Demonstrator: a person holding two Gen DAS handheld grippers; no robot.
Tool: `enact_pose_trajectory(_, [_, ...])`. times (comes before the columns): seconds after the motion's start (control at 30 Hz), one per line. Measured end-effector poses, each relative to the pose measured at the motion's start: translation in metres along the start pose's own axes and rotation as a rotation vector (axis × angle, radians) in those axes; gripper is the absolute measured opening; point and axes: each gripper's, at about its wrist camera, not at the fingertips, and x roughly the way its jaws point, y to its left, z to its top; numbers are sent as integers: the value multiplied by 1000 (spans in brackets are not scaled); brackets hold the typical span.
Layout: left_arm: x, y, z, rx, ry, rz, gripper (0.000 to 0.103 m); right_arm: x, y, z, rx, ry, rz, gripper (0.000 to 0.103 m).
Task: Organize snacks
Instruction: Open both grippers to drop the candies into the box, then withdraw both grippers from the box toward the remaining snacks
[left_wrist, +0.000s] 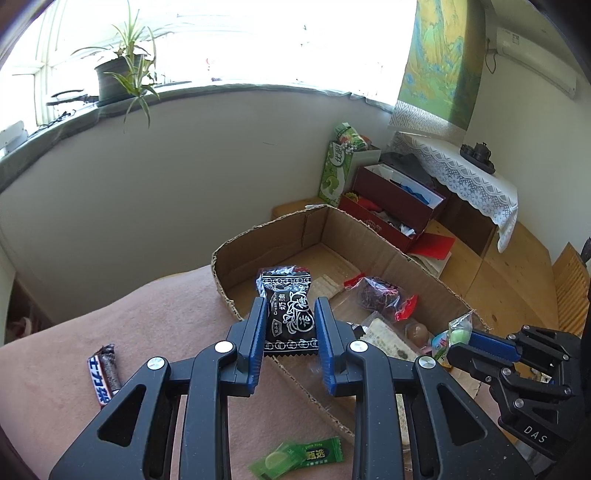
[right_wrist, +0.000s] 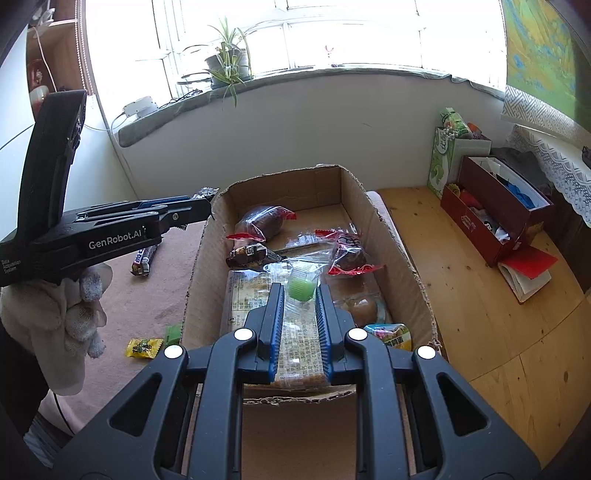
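A: Left gripper (left_wrist: 290, 332)?
B: Clamped on the black cream plum candy (left_wrist: 290, 315), long axis pointing away along the fingers, poised over the cardboard box's (left_wrist: 258, 240) near wall.
A: Right gripper (right_wrist: 300, 317)?
B: Pinching 1 clear-wrapped green candy (right_wrist: 303, 286) at its fingertips, box floor directly beneath.

Home living rm; potted plant (right_wrist: 227, 61) on windowsill, wall AC unit (left_wrist: 537, 55), lace-covered cabinet (left_wrist: 472, 177), scroll painting (left_wrist: 441, 62)

Two close wrist views down toward the shared cardboard box (left_wrist: 388, 254) (right_wrist: 207, 258) (left from beside, right from its near end).
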Motion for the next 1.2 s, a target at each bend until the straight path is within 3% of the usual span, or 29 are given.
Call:
enact_pose_trajectory(0.8, [5,-25,10,52,0,-39,26,11,-13,0,17,16,-9,19])
enact_pose_trajectory(0.93, [2,-27,9,52,-4,-41,28,8,-12,-1,16,4,-22,43])
enact_pose_trajectory(1.2, [-7,-24,9,44,-14,-38,28,-4,-7,-1,1,-21,-34,66])
